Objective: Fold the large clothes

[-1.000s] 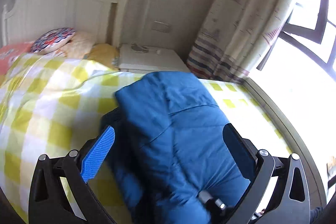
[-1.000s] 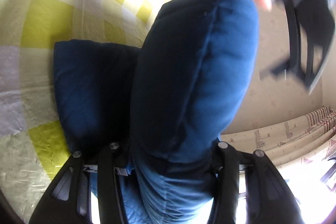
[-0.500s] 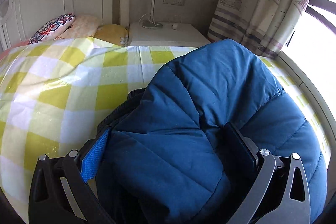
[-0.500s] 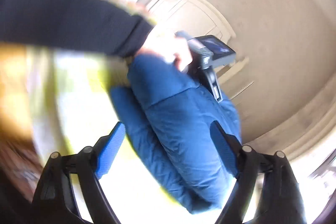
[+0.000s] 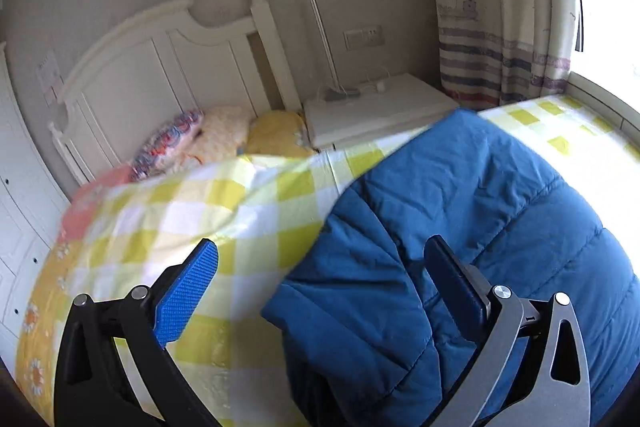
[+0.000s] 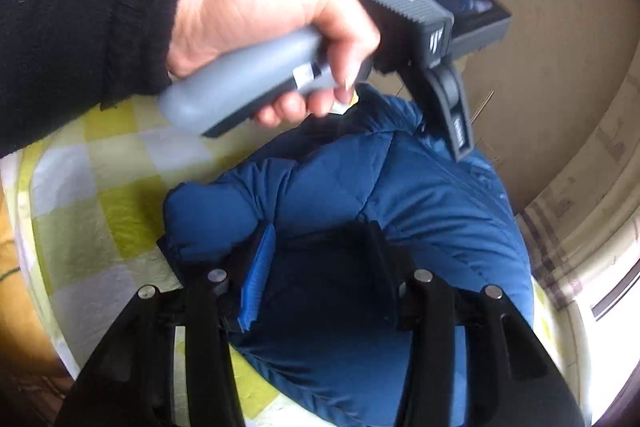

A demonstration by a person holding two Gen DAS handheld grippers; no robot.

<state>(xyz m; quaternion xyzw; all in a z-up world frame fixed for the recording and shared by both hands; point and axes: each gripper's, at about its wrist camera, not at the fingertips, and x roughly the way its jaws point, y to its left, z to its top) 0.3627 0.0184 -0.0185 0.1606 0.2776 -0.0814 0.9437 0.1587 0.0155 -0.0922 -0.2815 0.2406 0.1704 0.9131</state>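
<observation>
Blue padded jacket [image 5: 472, 247] lies bundled on the bed's yellow-checked cover [image 5: 240, 211], toward the curtain [image 5: 504, 27] side, away from the headboard [image 5: 168, 75]. Right tool [image 6: 320, 275] has its fingers pressed into the jacket's near fold, apparently clamped on it; dark fabric blurs the contact. Left tool [image 5: 320, 283] hangs with fingers spread wide, one over bare cover, one over the jacket. Left hand [image 6: 272, 27], sleeve black, grips the grey handle above the jacket.

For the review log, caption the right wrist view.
Right gripper pinches the folded blue puffer jacket on the yellow-checked bed; left hand holds the other gripper above.
</observation>
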